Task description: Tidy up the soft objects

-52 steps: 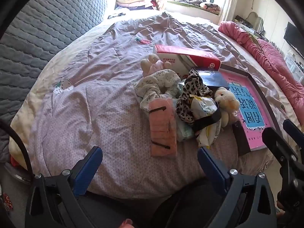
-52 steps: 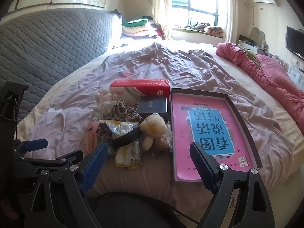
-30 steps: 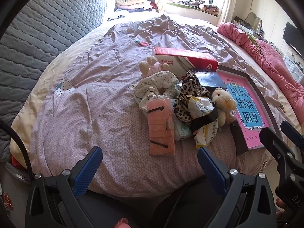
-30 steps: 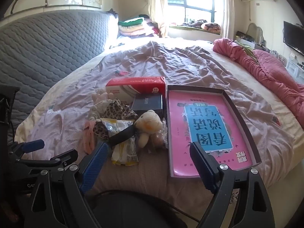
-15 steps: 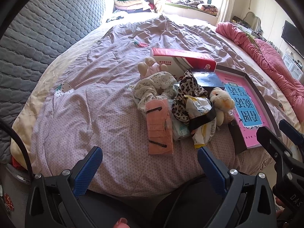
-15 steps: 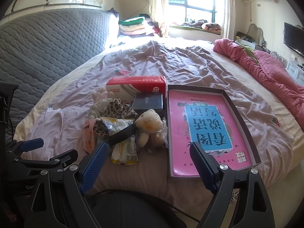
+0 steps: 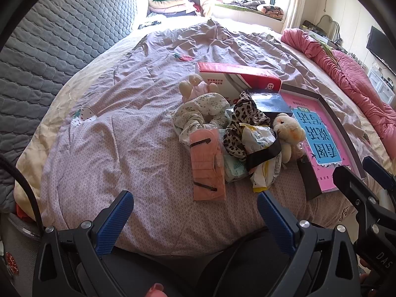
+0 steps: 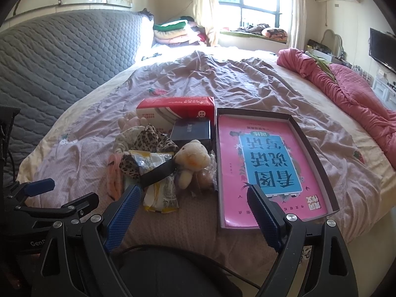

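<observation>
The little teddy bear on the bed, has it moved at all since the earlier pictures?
No. The teddy bear still lies against the pink box's left wall, below the dark blue box.

Home bedroom, seen from my tongs: bed (image 8: 247, 79) with quilted grey headboard (image 8: 61, 49), pink duvet (image 8: 351, 86), folded blankets (image 8: 173, 33), curtained window (image 8: 242, 0), wall TV (image 8: 382, 47).

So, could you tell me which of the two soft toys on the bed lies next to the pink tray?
The cream teddy bear, right against the pink tray. The pink-clad toy lies farther away, by the red box.
</observation>
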The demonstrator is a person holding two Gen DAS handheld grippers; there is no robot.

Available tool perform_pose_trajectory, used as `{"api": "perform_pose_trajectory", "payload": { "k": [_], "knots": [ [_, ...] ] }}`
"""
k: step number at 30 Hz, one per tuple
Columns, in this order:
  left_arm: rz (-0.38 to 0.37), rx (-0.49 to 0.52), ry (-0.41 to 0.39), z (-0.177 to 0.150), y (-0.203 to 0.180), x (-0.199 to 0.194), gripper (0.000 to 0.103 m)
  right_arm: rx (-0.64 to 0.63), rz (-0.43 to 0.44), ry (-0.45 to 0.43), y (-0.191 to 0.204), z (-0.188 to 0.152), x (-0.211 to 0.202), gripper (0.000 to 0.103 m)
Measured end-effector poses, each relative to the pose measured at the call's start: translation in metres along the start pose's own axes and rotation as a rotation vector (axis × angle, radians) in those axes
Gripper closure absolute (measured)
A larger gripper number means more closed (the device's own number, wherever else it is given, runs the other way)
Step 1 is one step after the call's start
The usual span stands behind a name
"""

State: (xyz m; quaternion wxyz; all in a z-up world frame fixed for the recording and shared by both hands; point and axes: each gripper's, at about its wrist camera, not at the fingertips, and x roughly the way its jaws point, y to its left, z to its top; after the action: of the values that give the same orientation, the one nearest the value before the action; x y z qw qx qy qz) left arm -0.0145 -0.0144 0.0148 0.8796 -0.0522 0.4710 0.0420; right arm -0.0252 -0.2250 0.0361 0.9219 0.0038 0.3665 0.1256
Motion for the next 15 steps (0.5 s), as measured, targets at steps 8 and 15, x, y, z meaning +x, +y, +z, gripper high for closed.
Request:
{"api": "perform_pose_trajectory", "payload": {
  "k": [8,15],
  "knots": [
    [-0.002,0.003,0.0,-0.0006,-0.0008,0.0005,0.002,0.001,0.003,0.003,-0.0001,-0.0015,-0.0001,0.014],
    [0.0,0.0,0.001,-0.0009,-0.0007,0.0014,0.002,0.004,0.005,0.005,-0.001,-0.0005,0.0007,0.014]
  ]
}}
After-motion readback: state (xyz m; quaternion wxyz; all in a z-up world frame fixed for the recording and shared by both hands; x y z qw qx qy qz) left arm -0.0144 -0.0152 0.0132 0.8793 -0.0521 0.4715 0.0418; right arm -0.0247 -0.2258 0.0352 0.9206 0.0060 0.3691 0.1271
